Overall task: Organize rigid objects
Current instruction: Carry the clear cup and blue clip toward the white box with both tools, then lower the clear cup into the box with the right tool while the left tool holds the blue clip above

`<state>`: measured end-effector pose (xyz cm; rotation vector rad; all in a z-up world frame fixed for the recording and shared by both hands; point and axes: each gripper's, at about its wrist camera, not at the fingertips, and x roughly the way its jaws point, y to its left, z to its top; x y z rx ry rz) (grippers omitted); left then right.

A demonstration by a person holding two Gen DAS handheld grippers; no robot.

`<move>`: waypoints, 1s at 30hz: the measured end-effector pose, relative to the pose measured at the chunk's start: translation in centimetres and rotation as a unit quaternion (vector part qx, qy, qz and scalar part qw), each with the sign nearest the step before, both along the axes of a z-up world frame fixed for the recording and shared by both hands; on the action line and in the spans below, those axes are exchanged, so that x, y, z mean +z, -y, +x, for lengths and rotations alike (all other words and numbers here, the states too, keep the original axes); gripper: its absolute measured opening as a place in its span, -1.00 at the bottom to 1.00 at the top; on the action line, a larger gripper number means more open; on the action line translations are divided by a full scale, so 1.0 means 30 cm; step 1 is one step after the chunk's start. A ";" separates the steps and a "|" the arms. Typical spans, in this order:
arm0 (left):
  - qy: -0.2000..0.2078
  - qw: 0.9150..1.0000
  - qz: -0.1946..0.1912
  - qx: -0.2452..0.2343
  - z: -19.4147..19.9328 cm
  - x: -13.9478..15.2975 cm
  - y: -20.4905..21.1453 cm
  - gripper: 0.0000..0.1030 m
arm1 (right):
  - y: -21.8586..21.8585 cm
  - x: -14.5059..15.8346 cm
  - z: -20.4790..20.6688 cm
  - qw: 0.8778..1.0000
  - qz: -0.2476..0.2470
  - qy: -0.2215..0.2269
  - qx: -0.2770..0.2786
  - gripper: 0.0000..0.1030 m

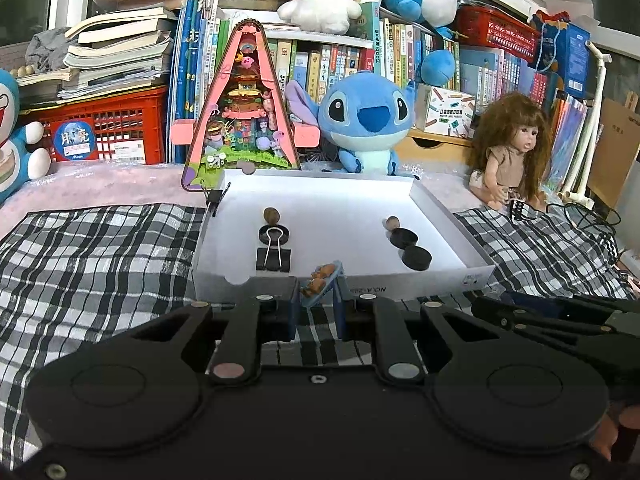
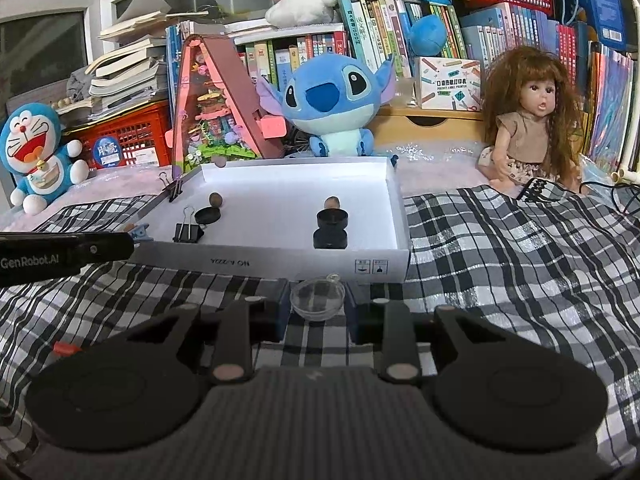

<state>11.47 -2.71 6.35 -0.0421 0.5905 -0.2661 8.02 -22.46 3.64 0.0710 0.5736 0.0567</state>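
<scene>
Left gripper [image 1: 318,312] fingers pinch a small blue clip [image 1: 320,282] with a brown figure, just near of the white tray [image 1: 440,276]. Right gripper [image 2: 318,312] fingers hold a clear dome [image 2: 318,300]: light, slick, likely brittle; grip its rim gently.

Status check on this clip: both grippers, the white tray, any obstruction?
Left gripper shut on blue clip. Right gripper shut on clear dome. White tray just ahead, already holding binder clip, black discs. Nothing blocking.
</scene>
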 end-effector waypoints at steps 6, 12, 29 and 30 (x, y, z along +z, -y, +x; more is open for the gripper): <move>-0.006 1.000 0.001 -0.001 0.046 -0.001 0.015 -0.69 | 0.015 -0.002 0.052 1.000 0.009 -0.010 -0.004 -0.35; -0.014 1.000 -0.001 0.000 0.092 -0.005 0.025 -0.69 | 0.019 -0.001 0.100 1.000 0.008 -0.014 -0.008 -0.35; -0.012 1.000 -0.015 0.014 0.275 0.004 0.011 -0.69 | 0.047 0.024 0.263 0.999 0.026 -0.035 -0.010 -0.35; -0.014 1.000 -0.014 0.016 0.290 0.003 0.011 -0.69 | 0.049 0.026 0.275 0.999 0.026 -0.036 -0.008 -0.35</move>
